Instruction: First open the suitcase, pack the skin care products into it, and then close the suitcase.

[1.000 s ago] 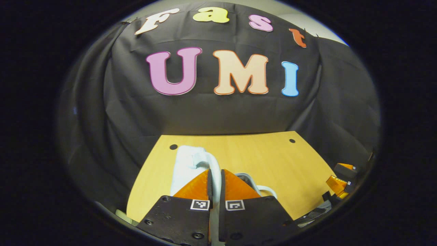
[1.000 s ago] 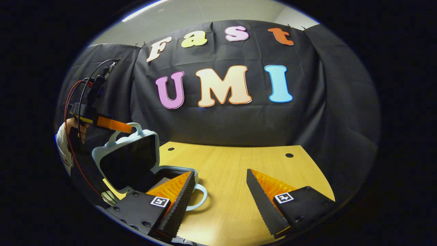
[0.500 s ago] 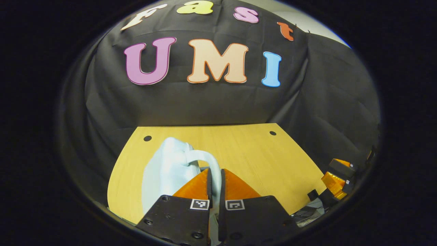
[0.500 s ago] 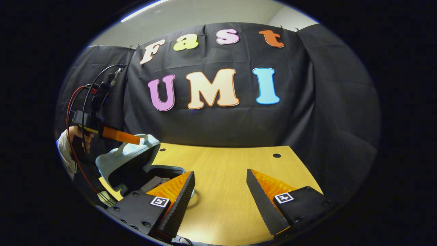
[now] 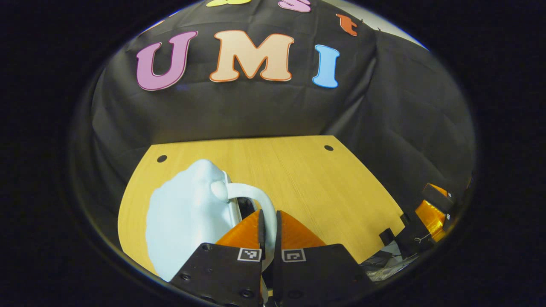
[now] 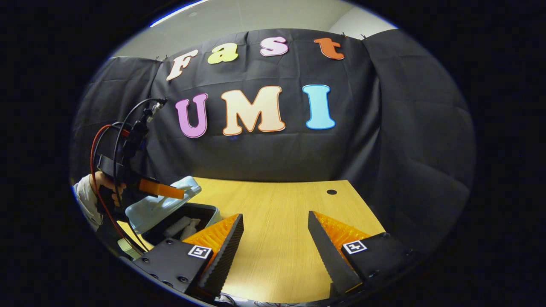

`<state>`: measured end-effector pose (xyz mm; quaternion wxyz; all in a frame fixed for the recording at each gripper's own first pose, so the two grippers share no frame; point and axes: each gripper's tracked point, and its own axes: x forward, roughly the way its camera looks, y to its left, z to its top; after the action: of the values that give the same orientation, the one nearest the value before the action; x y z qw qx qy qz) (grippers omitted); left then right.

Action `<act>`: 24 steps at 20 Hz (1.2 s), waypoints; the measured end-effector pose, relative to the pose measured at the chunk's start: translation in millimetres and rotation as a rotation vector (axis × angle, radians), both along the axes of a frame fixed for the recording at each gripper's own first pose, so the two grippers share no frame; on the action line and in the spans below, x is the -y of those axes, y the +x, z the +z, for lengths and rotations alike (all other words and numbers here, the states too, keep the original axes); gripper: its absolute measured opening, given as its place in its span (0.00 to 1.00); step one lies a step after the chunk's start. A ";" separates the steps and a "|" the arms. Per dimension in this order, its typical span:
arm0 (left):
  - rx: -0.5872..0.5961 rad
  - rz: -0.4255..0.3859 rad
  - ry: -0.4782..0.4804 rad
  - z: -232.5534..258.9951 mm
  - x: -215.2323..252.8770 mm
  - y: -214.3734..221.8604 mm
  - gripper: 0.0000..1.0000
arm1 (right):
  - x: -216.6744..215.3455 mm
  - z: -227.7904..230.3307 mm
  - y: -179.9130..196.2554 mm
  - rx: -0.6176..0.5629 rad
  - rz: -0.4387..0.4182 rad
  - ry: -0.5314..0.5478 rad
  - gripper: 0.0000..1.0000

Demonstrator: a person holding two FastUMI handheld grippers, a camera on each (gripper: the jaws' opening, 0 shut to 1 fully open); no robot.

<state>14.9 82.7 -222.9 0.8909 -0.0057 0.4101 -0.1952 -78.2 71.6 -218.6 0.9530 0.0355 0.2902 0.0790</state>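
Above the suitcase, our left gripper pinches the lid handle. Lid tilts half down. Our right gripper hangs wide apart, holding nothing.

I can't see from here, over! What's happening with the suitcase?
Left gripper shut on pale blue plastic suitcase lid's handle, lid partly down. Right gripper open over wooden table. White skincare bottles inside. Nothing blocking.

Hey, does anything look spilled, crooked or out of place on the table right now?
Nothing stands out. The suitcase lid is partway down, held by its handle in the left gripper; products lie inside. The table shows no spills.
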 end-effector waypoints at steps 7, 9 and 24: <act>-0.081 -0.025 0.013 -39.0 17.6 -14.2 0.04 | 15.3 -1.4 -3.8 -0.007 -0.016 -0.016 0.95; -0.101 -0.034 0.021 -49.1 22.6 -19.3 0.04 | 17.6 -2.3 -3.8 -0.008 -0.017 -0.018 0.95; 0.540 0.119 0.009 103.2 20.5 13.5 0.85 | 16.1 70.0 57.5 0.217 -0.065 -0.001 1.00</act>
<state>28.4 62.3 -119.7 0.9779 0.0264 0.1576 -0.1350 -20.6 55.5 -148.6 0.9809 0.0357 0.1842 0.0511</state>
